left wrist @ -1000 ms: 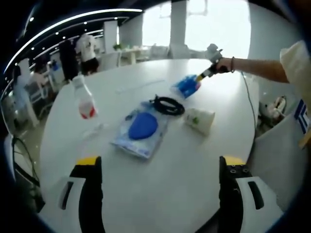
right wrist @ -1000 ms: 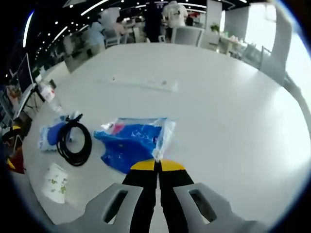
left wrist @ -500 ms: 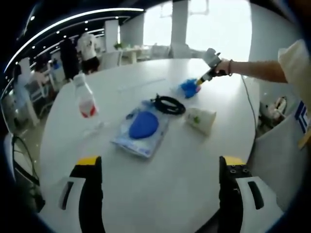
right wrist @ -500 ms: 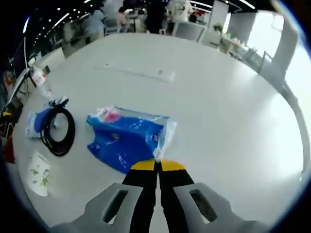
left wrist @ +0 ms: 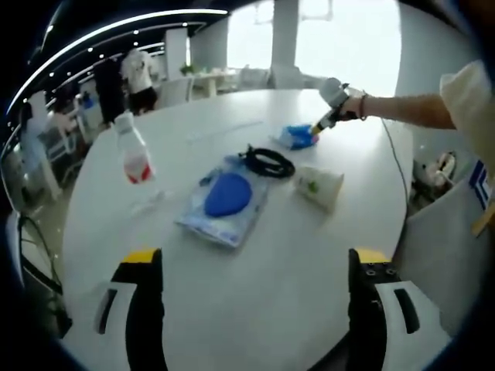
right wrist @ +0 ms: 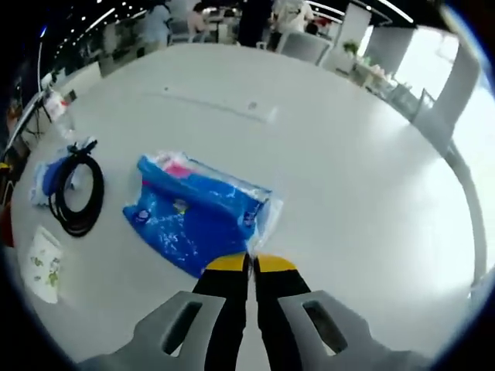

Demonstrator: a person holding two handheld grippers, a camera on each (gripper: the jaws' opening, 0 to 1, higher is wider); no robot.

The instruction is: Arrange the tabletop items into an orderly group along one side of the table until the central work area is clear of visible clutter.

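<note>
- Since a second ago the blue bag (right wrist: 203,220) has slid farther from the cable (right wrist: 75,195), its corner pinched in the right gripper (right wrist: 248,263).
- Left gripper (left wrist: 251,259) hangs wide open above the near table (left wrist: 255,309).
- Bottle (left wrist: 133,151) stands left; cup (left wrist: 319,185) lies beside the cable.

Daylight pours in from big windows (left wrist: 340,39) far ahead of the left claw (left wrist: 255,270), blown out to plain white. The white table (left wrist: 255,309) takes that light evenly and throws a soft sheen; shadows under things are faint. Ceiling strip lights (left wrist: 116,31) curve above and to the left, bent by the lens. Both views bulge hard toward the edges. Ahead of the right claw (right wrist: 249,264) the picture is sharp close by, softer and hazy at the far side.
</note>
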